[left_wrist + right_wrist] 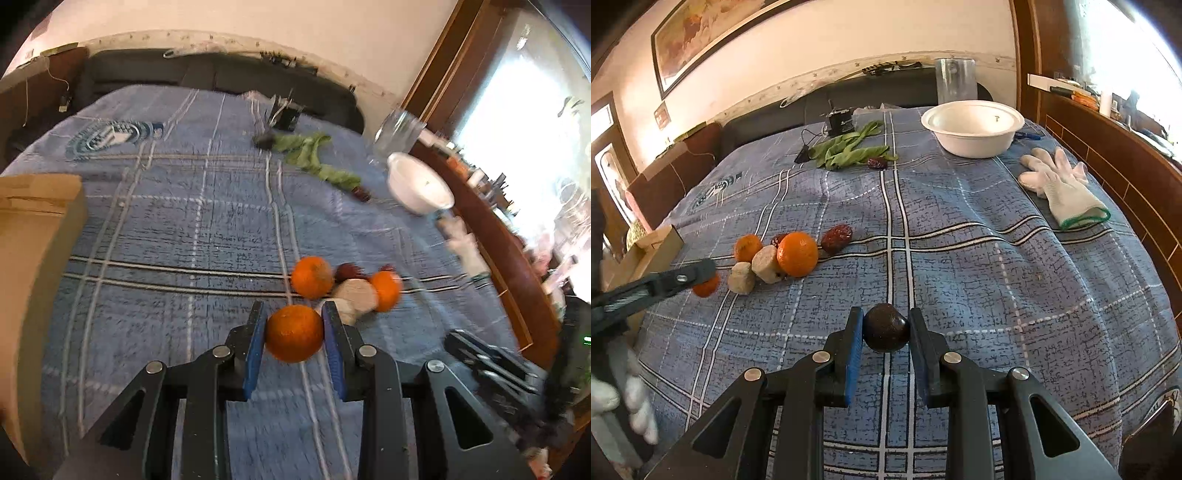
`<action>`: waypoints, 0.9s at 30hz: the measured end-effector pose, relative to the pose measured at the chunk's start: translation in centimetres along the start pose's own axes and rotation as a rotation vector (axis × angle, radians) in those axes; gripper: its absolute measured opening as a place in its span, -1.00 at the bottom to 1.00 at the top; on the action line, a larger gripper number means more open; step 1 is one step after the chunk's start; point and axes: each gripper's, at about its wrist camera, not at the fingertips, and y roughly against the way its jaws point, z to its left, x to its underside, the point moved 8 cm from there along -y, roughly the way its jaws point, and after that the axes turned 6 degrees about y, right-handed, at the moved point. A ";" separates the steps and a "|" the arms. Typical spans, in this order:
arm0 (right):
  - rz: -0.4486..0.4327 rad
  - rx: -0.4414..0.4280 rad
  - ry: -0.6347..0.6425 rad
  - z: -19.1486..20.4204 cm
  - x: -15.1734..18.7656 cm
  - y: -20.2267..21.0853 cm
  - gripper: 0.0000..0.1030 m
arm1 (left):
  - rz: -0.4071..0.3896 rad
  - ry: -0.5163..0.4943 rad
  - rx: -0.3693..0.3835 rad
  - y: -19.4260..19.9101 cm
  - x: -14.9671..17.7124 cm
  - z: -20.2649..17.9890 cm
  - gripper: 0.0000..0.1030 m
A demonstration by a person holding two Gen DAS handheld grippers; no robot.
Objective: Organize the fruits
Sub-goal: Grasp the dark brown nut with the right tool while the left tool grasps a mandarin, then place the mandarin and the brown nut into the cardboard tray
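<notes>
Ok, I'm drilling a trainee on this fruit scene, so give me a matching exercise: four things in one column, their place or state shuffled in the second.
Things:
1. orange
2. dark fruit
3. bowl
4. gloves

Places or states:
A. lying flat near the right edge of the blue cloth
B. clamped in the right gripper
C. empty, at the far end of the cloth
D. clamped in the left gripper

Pairs: 1-D, 2-B, 3-C, 4-A
</notes>
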 end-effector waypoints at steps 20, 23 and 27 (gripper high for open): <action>0.043 -0.477 0.264 27.9 -5.2 3.3 -0.47 | -0.056 0.230 -0.401 16.5 -4.4 23.2 -0.42; 0.114 -0.498 0.333 33.1 -3.9 0.8 -0.47 | -0.008 0.252 -0.433 15.6 -4.0 25.5 -0.42; 0.160 -0.474 0.402 37.0 -2.6 -1.8 -0.47 | 0.042 0.253 -0.443 14.3 -3.5 26.8 -0.42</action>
